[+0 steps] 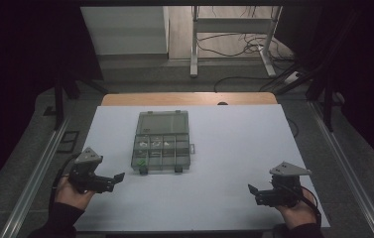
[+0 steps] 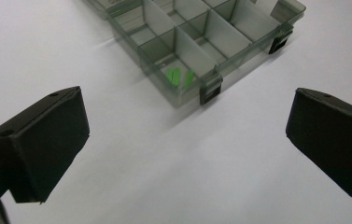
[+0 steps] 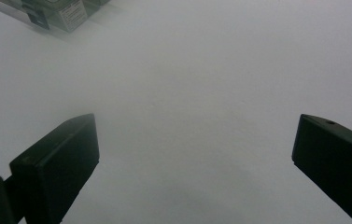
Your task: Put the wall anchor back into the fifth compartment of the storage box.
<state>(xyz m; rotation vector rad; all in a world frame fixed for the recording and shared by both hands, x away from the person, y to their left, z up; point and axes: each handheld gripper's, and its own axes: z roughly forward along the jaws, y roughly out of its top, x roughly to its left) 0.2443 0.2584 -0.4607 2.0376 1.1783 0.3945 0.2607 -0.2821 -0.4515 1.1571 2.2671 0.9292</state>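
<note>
A clear grey compartment box lies at the middle of the white table sheet, its lid folded back flat behind it. Small green pieces sit in its near corner compartment, beside a black latch; several other compartments hold small pale parts. My left gripper is held low at the front left, a short way from the box's near-left corner, open with nothing between its jaws. At the front right, my right gripper points left over bare sheet, open and empty. A corner of the box shows at its top left.
The wooden table edge shows behind the sheet. Metal rails run along both sides. Beyond the table stand a desk frame and loose cables on the floor.
</note>
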